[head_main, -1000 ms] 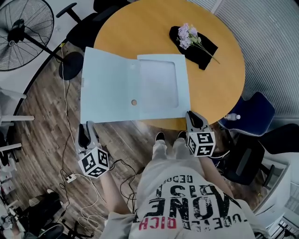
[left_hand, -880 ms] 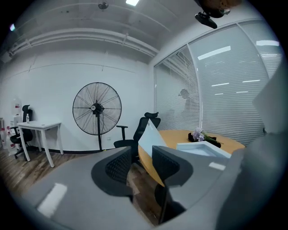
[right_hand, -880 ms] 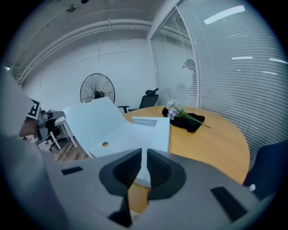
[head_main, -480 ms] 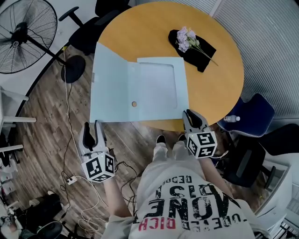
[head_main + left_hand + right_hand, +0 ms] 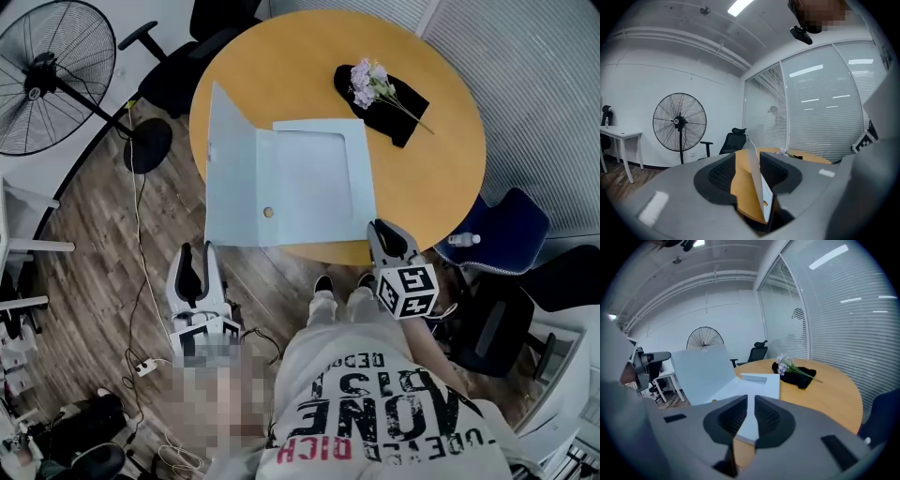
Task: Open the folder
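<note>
1. On the round bench (image 5: 441,187), the pale blue folder (image 5: 314,178) lies with its back flat near the front edge. Its cover (image 5: 232,159) stands steeply up along the left side, only part-way over, so the opening looks unfinished
2. Off the bench's near left edge, the left hand-held gripper (image 5: 198,255) has its jaws wide apart, and they have just been opening. The cover's thin near edge shows in the gap, but neither pad presses on it, so it holds nothing
3. At the folder's near right corner, the right hand-held gripper (image 5: 386,234) has its jaws drawn in to a narrow slit and clamps nothing. Whether its tips rest on the corner I cannot tell
4. To finish well, I would take the cover low on its free edge with a light pinch and swing it outward to the left until it lies flat. I would not let go while it stands upright, since it could well fall shut
5. Meanwhile steady the back at the right corner, so the folder does not slide toward the flowers (image 5: 368,77)
</note>
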Demonstrator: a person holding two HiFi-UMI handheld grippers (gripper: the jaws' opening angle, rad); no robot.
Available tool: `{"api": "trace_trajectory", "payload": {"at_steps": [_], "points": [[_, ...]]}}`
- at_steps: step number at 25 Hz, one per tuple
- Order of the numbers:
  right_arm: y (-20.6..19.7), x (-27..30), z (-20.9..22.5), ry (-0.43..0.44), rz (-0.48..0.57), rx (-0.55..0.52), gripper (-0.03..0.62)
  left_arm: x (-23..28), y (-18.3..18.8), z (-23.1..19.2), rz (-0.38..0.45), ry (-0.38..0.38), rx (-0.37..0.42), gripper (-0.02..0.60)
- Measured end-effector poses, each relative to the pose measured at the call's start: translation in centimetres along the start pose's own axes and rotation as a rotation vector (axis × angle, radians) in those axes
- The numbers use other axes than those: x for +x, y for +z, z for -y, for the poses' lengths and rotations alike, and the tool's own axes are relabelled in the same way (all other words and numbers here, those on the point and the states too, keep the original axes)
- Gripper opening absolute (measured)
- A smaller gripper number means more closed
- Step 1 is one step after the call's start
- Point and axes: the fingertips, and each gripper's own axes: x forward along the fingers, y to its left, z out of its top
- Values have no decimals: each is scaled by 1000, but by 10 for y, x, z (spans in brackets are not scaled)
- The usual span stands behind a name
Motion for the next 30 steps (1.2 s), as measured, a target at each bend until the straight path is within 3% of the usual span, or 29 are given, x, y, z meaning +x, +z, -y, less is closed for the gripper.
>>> {"api": "trace_trajectory", "payload": {"at_steps": [14, 26, 30], "points": [[24, -28, -2, -2, 82, 6, 14, -3, 27, 44, 58, -97, -13, 149], [52, -83, -5, 26, 191, 8, 12, -30, 55, 89, 118, -145, 6, 15], [62, -108, -4, 37, 234, 8, 12, -43, 58, 107, 110, -164, -7, 11]]}}
